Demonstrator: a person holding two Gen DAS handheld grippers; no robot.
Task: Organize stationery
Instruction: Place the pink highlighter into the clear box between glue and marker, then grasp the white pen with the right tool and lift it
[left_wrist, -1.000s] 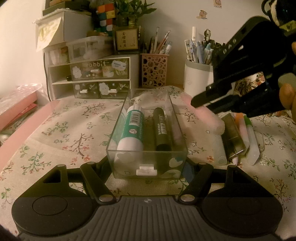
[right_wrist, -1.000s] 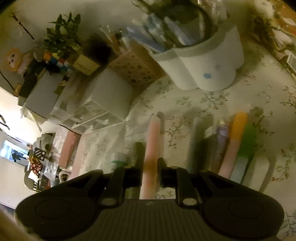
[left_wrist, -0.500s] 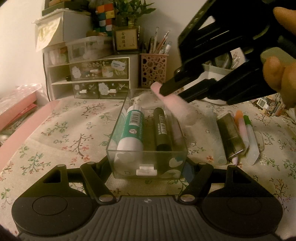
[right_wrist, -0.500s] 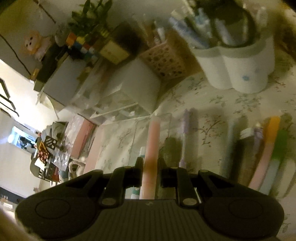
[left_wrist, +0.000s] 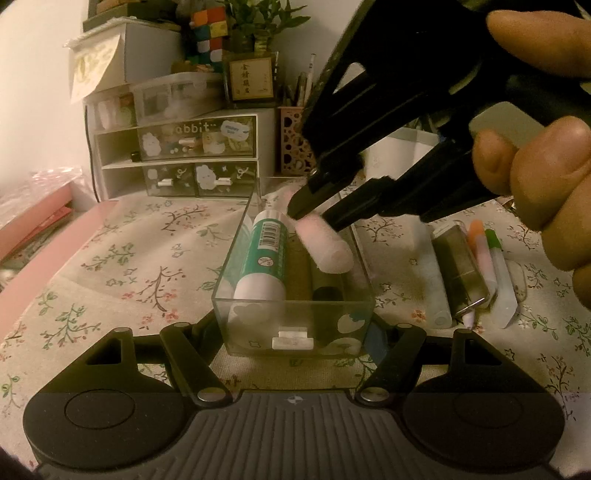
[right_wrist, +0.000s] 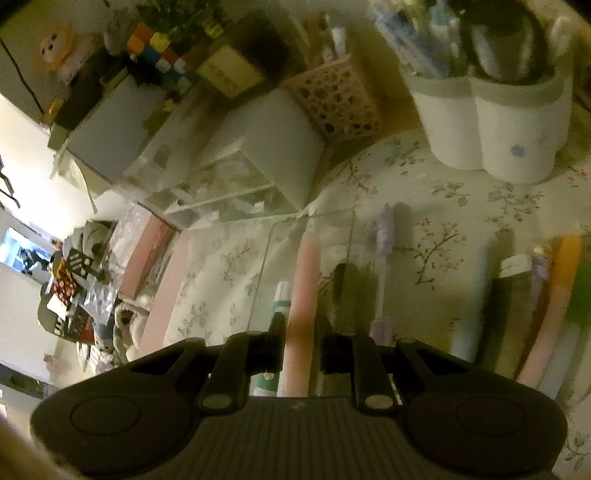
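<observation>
The left gripper (left_wrist: 295, 334) was clamped across the near end of the clear plastic tray (left_wrist: 364, 291), one finger on each side wall, pinning it on the floral tablecloth (left_wrist: 122, 266). Inside the tray lay a glue stick (left_wrist: 264, 258) with a teal label, white cap toward the camera, and beside it a dark marker (left_wrist: 327, 290). Over the tray came the right gripper (left_wrist: 316, 216), a person's hand (left_wrist: 535, 177) wrapped around its black frame, jaws nipped tight on a pink tube (left_wrist: 325, 245). The tube slanted down into the tray's right half, its rounded end low above the marker; whether it touched anything could not be told. From the right wrist view the same pink tube (right_wrist: 303, 295) ran straight out between the narrow jaws, over the tray's far edge. To the right of the tray, on the cloth, more stationery lay side by side: a pale tube (left_wrist: 437, 291), a dark rectangular case (left_wrist: 461, 269), an orange-capped pen (left_wrist: 480, 254) and a green-capped one (left_wrist: 496, 266). Behind them stood a small drawer unit (left_wrist: 184, 155) and a pink perforated pen holder (left_wrist: 291, 144).
</observation>
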